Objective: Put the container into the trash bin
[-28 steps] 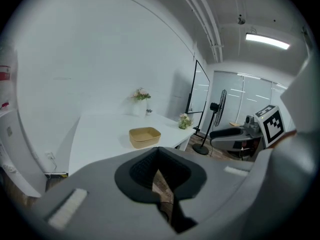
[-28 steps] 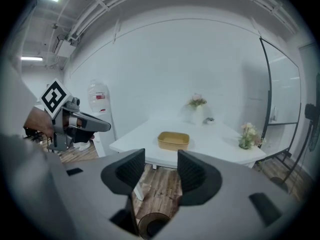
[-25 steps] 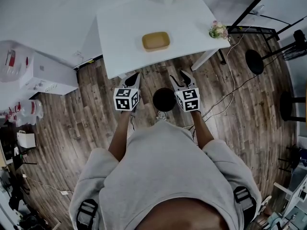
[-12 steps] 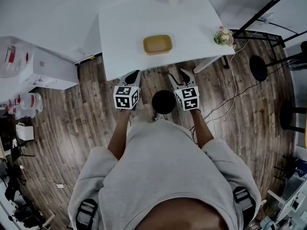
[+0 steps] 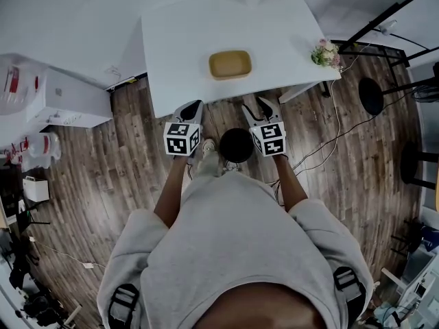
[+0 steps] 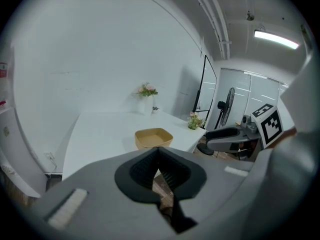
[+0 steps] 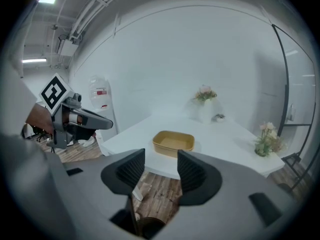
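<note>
- Step: the approach. Container (image 5: 230, 64) sits untouched on table (image 5: 171, 46), ahead of both grippers.
- Left gripper (image 5: 191, 107) has its jaws together and is empty; right gripper (image 5: 257, 105) has its jaws apart and is empty.
- Next: right jaws over the container rim, clamp, then carry it to the dark bin (image 5: 236, 144) on the floor.

The camera on my head looks steeply down from high up, past my own shoulders, onto my left gripper (image 5: 190, 108), my right gripper (image 5: 257, 106) and the white table (image 5: 178, 46) just beyond them. Each gripper's camera sits low and close behind its own jaws, facing across the table toward the far wall, one from the near left and one from the near right. All three views share the tabletop with the yellow container (image 5: 230, 64), and each gripper view catches the other gripper at its edge.
</note>
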{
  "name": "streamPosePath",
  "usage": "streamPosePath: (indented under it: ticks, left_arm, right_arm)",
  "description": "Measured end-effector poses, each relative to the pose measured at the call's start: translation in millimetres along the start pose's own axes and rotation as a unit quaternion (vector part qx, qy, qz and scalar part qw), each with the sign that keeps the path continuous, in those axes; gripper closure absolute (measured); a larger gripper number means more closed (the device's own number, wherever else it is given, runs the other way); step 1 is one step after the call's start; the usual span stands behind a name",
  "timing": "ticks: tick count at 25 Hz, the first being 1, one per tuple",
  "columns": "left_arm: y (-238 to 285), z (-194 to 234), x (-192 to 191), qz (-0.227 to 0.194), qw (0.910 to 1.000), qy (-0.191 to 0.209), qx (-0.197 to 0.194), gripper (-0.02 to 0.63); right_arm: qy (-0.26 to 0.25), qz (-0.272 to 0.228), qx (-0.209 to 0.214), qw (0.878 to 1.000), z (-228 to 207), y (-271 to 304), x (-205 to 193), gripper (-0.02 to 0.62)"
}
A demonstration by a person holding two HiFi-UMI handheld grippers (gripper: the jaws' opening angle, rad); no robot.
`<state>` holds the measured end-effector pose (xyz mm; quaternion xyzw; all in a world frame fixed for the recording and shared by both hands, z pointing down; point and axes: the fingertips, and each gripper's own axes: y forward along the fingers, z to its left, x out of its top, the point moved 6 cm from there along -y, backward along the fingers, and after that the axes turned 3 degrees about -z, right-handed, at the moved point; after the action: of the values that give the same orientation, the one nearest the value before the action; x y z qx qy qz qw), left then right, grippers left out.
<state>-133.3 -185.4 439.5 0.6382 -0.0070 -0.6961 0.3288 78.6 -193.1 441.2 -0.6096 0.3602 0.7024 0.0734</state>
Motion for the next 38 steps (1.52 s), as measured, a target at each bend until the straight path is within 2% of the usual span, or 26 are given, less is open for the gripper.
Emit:
streamPosePath:
  ticks: [12, 21, 25, 28, 33, 36, 38]
  left_arm:
    - [27, 39, 17, -0.002, 0.9998, -0.004, -0.021, 0.595]
    - [45, 52, 22, 0.0, 0.9995, -0.014, -0.03, 0.595]
    - [53, 57, 22, 0.002, 0.9993, -0.017, -0.034, 0.595]
    - [58, 60, 20, 0.007, 0.9992, -0.018, -0.036, 0.595]
    - [61, 64, 18, 0.014, 0.999, -0.022, -0.037, 0.595]
    - [60, 66, 15, 0.017, 0.9989, -0.023, -0.036, 0.595]
    - [60, 67, 14, 0.019, 0.9989, -0.024, -0.036, 0.595]
  right_arm:
    - [-0.008, 0.029, -0.014, 0.999, -6, 42, 10, 0.417]
    - [-0.02, 0.044, -0.011, 0.999, -12, 65, 17, 0.417]
    - [-0.042, 0.059, -0.003, 0.997, -15, 77, 18, 0.417]
    - [-0.076, 0.073, 0.011, 0.994, -16, 87, 16, 0.417]
    - [-0.18, 0.113, 0.046, 0.976, -12, 101, 14, 0.416]
    - [-0.263, 0.137, 0.074, 0.952, -6, 108, 8, 0.416]
    - [-0.323, 0.151, 0.092, 0.93, -2, 113, 4, 0.417]
